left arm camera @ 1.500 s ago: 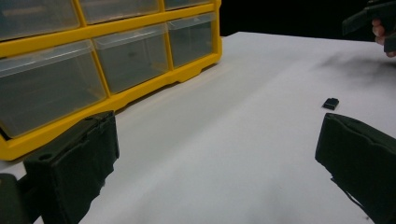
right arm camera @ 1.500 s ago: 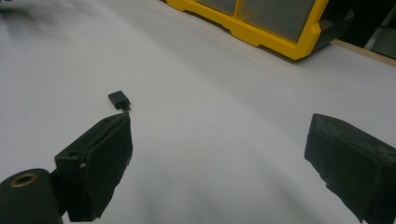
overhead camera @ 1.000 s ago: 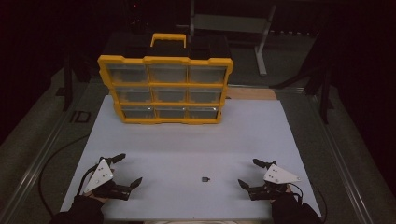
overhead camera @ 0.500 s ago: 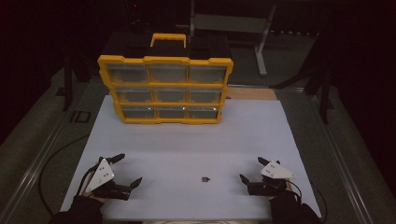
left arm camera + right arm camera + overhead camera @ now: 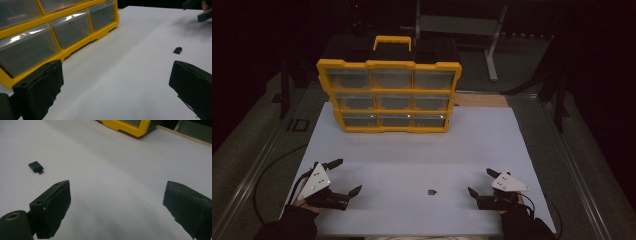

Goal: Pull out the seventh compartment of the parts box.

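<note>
The step in hand looked like picking up the small black plug [image 5: 431, 192] — a flat adapter-like piece lying alone on the white worktop [image 5: 422, 150], between the two grippers and nearer the right one. To do it well, the right gripper [image 5: 484, 184] would need to swing toward the plug, line its jaws across the piece's narrow sides, and come down low enough that the pads close on the body rather than skid over it; the piece is thin, so a shallow approach would likely push it away.

The right gripper stood wide open, holding nothing, low over the worktop with the plug [image 5: 36, 167] off to one side of its jaws, well apart. The left gripper [image 5: 343, 176] was also spread wide and empty — the yellow organiser [image 5: 389, 95] stood beyond it at the back, drawers shut.
</note>
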`<act>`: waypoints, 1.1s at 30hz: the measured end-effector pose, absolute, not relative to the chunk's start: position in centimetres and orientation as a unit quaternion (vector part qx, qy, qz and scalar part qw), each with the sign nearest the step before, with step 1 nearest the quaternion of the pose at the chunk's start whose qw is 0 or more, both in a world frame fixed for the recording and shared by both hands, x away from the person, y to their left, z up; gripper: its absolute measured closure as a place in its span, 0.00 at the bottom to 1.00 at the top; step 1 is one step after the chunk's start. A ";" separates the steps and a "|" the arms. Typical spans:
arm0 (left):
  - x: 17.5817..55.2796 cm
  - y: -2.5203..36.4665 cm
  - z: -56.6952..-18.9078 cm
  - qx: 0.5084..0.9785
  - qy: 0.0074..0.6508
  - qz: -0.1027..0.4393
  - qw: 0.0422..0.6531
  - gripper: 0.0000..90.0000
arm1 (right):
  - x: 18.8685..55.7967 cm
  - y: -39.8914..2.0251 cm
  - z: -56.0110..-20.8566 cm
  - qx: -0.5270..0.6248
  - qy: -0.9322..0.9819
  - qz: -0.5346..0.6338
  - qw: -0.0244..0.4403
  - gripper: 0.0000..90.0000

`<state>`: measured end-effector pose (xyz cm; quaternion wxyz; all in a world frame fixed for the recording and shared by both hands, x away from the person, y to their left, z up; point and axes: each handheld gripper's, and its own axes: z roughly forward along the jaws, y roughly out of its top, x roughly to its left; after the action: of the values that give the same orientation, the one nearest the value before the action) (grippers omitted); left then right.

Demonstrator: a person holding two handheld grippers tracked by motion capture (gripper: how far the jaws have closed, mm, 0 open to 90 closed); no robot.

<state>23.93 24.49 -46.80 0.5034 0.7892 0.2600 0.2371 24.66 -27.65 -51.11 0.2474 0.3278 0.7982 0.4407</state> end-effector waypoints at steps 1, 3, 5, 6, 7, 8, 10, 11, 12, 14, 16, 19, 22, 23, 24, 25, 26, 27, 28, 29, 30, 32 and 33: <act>24.0 24.4 -46.5 0.790 0.258 0.241 0.502 0.00 | 24.7 -27.6 -51.1 0.327 0.798 0.441 0.247 0.09; 24.1 24.3 -45.9 0.793 0.251 0.240 0.500 0.00 | 24.7 -27.6 -51.1 0.327 0.797 0.443 0.250 0.09; 24.2 24.3 -45.3 0.793 0.247 0.243 0.502 0.00 | 24.6 -27.7 -51.0 0.325 0.794 0.447 0.253 0.09; 24.2 24.3 -45.3 0.793 0.247 0.243 0.502 0.00 | 24.6 -27.7 -51.0 0.325 0.794 0.447 0.253 0.09; 24.3 24.3 -44.7 0.793 0.239 0.246 0.503 0.00 | 24.5 -27.7 -50.9 0.326 0.793 0.448 0.253 0.09; 24.4 24.3 -44.5 0.795 0.234 0.248 0.502 0.00 | 24.4 -27.7 -50.8 0.324 0.790 0.454 0.255 0.09; 24.6 24.2 -44.1 0.799 0.231 0.256 0.493 0.00 | 24.3 -27.7 -50.7 0.318 0.788 0.460 0.260 0.09; 24.6 24.2 -43.9 0.801 0.226 0.258 0.490 0.00 | 24.2 -27.7 -50.6 0.317 0.785 0.464 0.260 0.09; 24.7 24.1 -43.7 0.802 0.224 0.260 0.489 0.00 | 24.2 -27.8 -50.5 0.314 0.785 0.466 0.260 0.09; 24.9 24.0 -43.4 0.804 0.221 0.261 0.487 0.00 | 24.1 -27.8 -50.5 0.313 0.783 0.473 0.258 0.09; 25.2 23.9 -43.1 0.807 0.215 0.264 0.483 0.00 | 24.0 -27.7 -50.4 0.311 0.781 0.477 0.256 0.09; 25.5 23.7 -42.7 0.811 0.210 0.270 0.475 0.00 | 24.0 -27.7 -50.5 0.308 0.783 0.477 0.254 0.09; 26.0 23.6 -42.3 0.811 0.208 0.275 0.472 0.00 | 24.1 -27.6 -50.7 0.307 0.784 0.479 0.250 0.09; 26.2 23.5 -42.2 0.812 0.206 0.279 0.469 0.00 | 24.1 -27.6 -50.6 0.306 0.783 0.480 0.249 0.09; 26.4 23.4 -42.1 0.813 0.205 0.281 0.467 0.00 | 24.1 -27.6 -50.6 0.302 0.784 0.481 0.251 0.09; 26.5 23.3 -42.0 0.814 0.201 0.283 0.466 0.00 | 24.0 -27.6 -50.6 0.302 0.782 0.483 0.251 0.09; 26.7 23.2 -41.9 0.815 0.199 0.283 0.465 0.00 | 24.0 -27.6 -50.5 0.302 0.781 0.485 0.251 0.09; 26.9 23.1 -41.8 0.816 0.197 0.284 0.464 0.00 | 24.0 -27.6 -50.5 0.300 0.782 0.485 0.252 0.09; 27.0 23.0 -41.7 0.816 0.194 0.286 0.463 0.00 | 24.0 -27.6 -50.6 0.300 0.782 0.486 0.251 0.09; 27.2 22.9 -41.7 0.816 0.193 0.288 0.461 0.00 | 24.0 -27.6 -50.6 0.298 0.782 0.487 0.251 0.09; 27.2 22.9 -41.7 0.816 0.193 0.288 0.461 0.00 | 24.0 -27.6 -50.6 0.298 0.782 0.487 0.251 0.09; 27.6 22.7 -41.5 0.819 0.189 0.291 0.457 0.00 | 23.9 -27.6 -50.5 0.297 0.779 0.492 0.250 0.09; 27.7 22.6 -41.5 0.820 0.186 0.291 0.457 0.00 | 23.9 -27.6 -50.5 0.297 0.779 0.494 0.249 0.09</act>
<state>27.73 22.55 -41.50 0.4566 0.8199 0.1862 0.2909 23.94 -27.62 -50.51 0.2489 0.2968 0.7785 0.4938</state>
